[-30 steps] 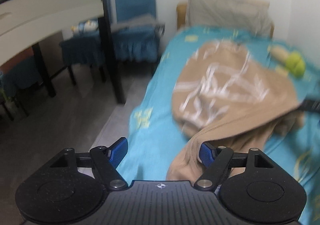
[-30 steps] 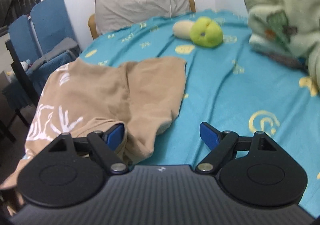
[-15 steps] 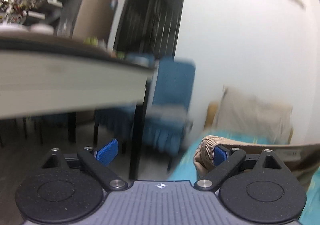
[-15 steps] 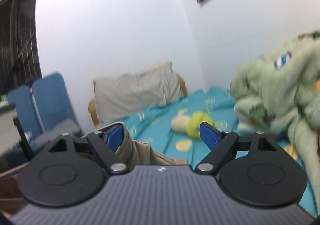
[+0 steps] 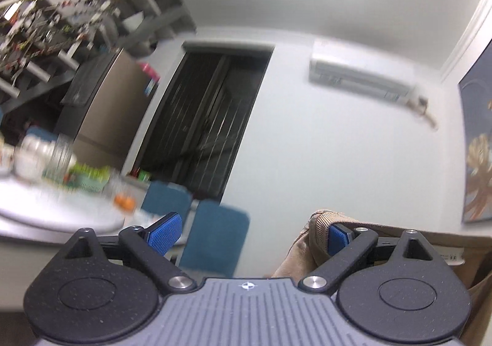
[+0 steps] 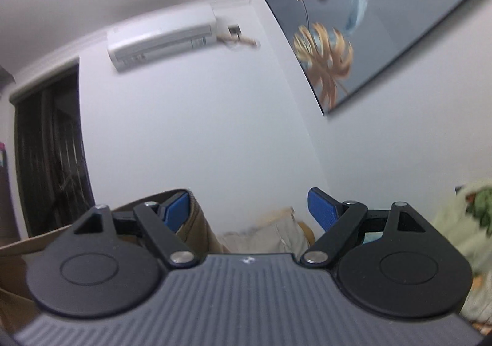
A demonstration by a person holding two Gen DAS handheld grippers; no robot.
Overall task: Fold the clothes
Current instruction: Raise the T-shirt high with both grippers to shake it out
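Observation:
A tan garment hangs stretched between my two grippers, lifted off the bed. In the left wrist view its ribbed hem (image 5: 319, 224) is draped over my right blue finger pad (image 5: 336, 237); the left gripper (image 5: 250, 233) stands open, jaws wide apart. In the right wrist view the tan cloth (image 6: 196, 223) is hooked over my left blue finger pad (image 6: 176, 212); the right gripper (image 6: 249, 207) is also open wide. Both cameras tilt up toward the wall, so most of the garment is hidden below.
A round white table (image 5: 46, 207) with dishes and blue chairs (image 5: 215, 238) stand at left. A dark doorway (image 5: 209, 118), an air conditioner (image 6: 163, 38) and a framed picture (image 6: 369, 23) are on the walls. A pillow (image 6: 276, 232) and green plush (image 6: 461, 217) lie low.
Both grippers have risen and tilted upward, carrying the tan garment off the bed; the view went from the bed surface to the walls and ceiling.

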